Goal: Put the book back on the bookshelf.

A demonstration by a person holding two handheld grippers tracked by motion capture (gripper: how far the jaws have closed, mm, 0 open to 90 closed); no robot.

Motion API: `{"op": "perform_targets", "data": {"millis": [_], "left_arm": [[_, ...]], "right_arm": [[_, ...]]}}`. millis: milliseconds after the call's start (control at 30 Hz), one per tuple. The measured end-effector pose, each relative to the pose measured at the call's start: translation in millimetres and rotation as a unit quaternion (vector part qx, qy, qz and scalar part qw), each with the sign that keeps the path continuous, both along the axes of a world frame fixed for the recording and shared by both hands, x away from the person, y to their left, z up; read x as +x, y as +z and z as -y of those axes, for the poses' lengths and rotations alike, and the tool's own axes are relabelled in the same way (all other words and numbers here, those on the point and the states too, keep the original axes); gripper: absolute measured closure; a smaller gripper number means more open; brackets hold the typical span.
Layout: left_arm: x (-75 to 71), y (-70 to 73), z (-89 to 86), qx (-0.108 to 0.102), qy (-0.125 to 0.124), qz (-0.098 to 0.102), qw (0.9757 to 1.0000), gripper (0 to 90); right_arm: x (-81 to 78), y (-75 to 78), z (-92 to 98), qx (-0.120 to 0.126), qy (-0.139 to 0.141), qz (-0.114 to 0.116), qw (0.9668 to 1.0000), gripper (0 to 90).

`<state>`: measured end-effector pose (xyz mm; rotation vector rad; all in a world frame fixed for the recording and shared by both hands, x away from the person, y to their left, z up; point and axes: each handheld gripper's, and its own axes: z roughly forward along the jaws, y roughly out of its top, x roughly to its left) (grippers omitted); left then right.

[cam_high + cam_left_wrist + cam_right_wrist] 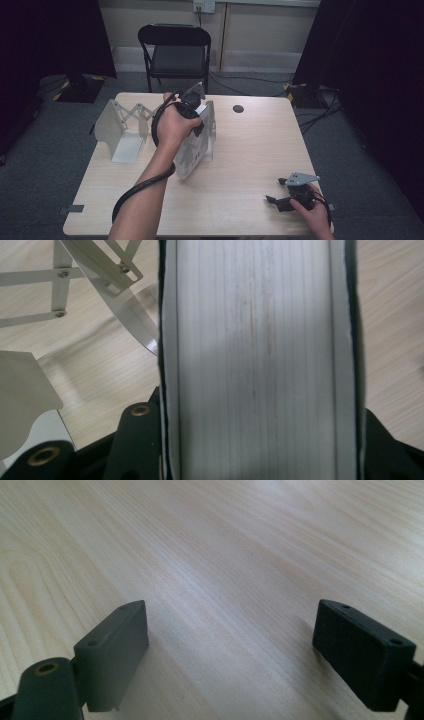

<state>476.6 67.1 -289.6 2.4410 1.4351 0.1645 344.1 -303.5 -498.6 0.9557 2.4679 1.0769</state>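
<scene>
A thick white book [192, 150] stands tilted on its edge near the middle of the wooden table [250, 150]. It leans against the right end plate of an expandable metal book rack [117, 125]. My left gripper [196, 116] comes down on the book's top and is shut on it. In the left gripper view the book's page edges [255, 350] run up between the black jaws of the left gripper [260, 450], with the rack's scissor bars [100, 275] at the upper left. My right gripper [277, 200] rests at the table's front right, open. Bare wood lies between the jaws of the right gripper [245, 645].
A black folding chair [175, 50] stands behind the table. A round cable hole [238, 108] sits in the tabletop right of the rack. Cables run over the grey floor at the back. The left gripper's cable [135, 192] trails along the forearm.
</scene>
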Motion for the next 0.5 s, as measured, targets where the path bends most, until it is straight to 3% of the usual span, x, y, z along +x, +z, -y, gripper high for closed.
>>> {"op": "perform_targets", "data": {"millis": [500], "left_arm": [[7.8, -0.4, 2.4, 0.005, 0.025, 0.004, 0.9997, 52.0]], "right_arm": [[0.0, 0.0, 0.0, 0.000, 0.000, 0.000, 1.0000, 14.2]]}}
